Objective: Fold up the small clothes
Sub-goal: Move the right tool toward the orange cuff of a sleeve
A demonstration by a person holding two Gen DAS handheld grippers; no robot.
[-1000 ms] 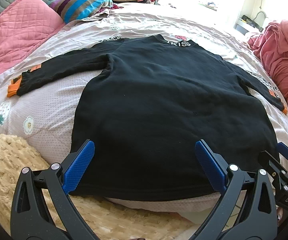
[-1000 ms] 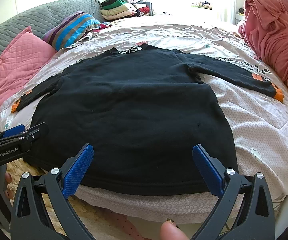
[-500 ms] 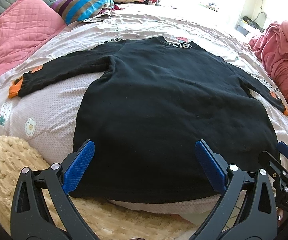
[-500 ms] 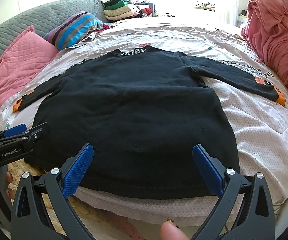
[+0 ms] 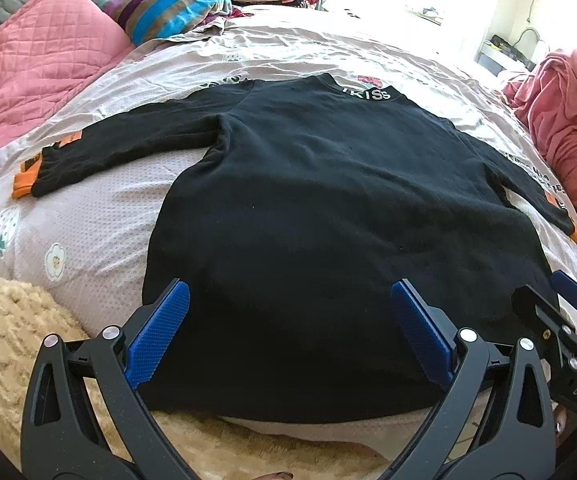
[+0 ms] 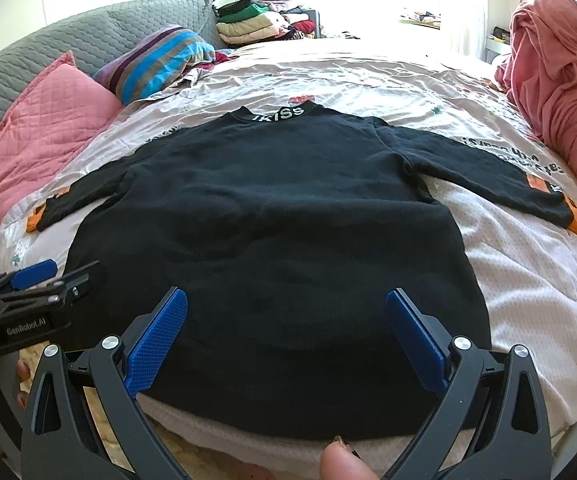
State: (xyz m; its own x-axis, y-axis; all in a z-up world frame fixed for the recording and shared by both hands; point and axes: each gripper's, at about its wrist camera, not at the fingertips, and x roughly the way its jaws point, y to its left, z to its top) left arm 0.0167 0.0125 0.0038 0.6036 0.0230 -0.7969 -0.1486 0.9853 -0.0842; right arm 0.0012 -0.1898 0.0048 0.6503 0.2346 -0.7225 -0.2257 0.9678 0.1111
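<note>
Fingers (image 5: 160,332) perhaps above half-hidden hem (image 5: 288,408)

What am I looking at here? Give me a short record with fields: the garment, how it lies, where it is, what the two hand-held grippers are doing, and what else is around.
garment: black sweater, orange cuffs
lay: flat, sleeves spread, collar far
surface: bed sheet
left hand-held gripper: open, at hem, holding nothing
right hand-held gripper: open, at hem, holding nothing
nearby: pink pillow, striped pillow, folded clothes pile, pink blanket
</note>
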